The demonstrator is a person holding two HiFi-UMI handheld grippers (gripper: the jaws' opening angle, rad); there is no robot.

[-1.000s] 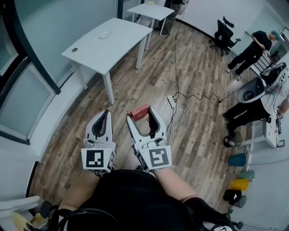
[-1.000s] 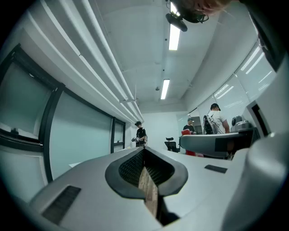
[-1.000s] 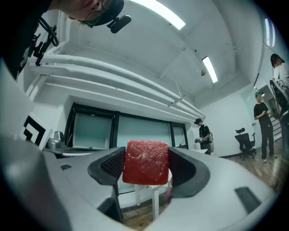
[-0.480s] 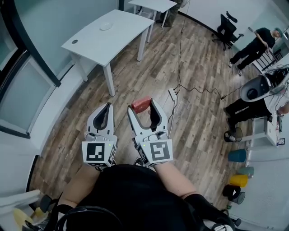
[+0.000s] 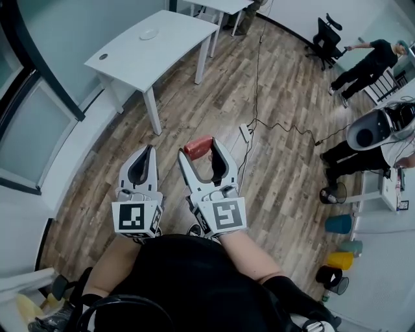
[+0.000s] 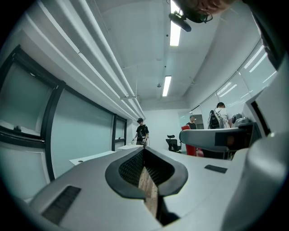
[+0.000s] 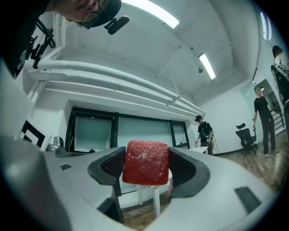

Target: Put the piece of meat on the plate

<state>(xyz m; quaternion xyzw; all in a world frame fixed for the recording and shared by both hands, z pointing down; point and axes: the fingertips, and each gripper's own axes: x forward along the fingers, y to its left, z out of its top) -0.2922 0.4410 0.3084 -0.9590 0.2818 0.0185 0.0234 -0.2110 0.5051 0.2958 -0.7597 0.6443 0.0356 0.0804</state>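
Observation:
A red block of meat (image 5: 198, 146) (image 7: 146, 162) is clamped between the tips of my right gripper (image 5: 199, 150) (image 7: 146, 166), held in the air above the wooden floor. My left gripper (image 5: 139, 162) (image 6: 145, 173) rides beside it on the left, its jaws pressed together with nothing between them. A small white plate (image 5: 148, 34) lies on the white table (image 5: 130, 58) far ahead at the upper left, well away from both grippers.
A second white table (image 5: 224, 5) stands further back. A power strip and black cable (image 5: 247, 131) lie on the floor just right of the grippers. A person (image 5: 367, 63) and an office chair (image 5: 324, 42) are at the far right; coloured bins (image 5: 340, 225) sit lower right.
The whole view has shifted slightly; both grippers hold the same pose, the right one still carrying the meat. The person at the far right has stretched an arm out.

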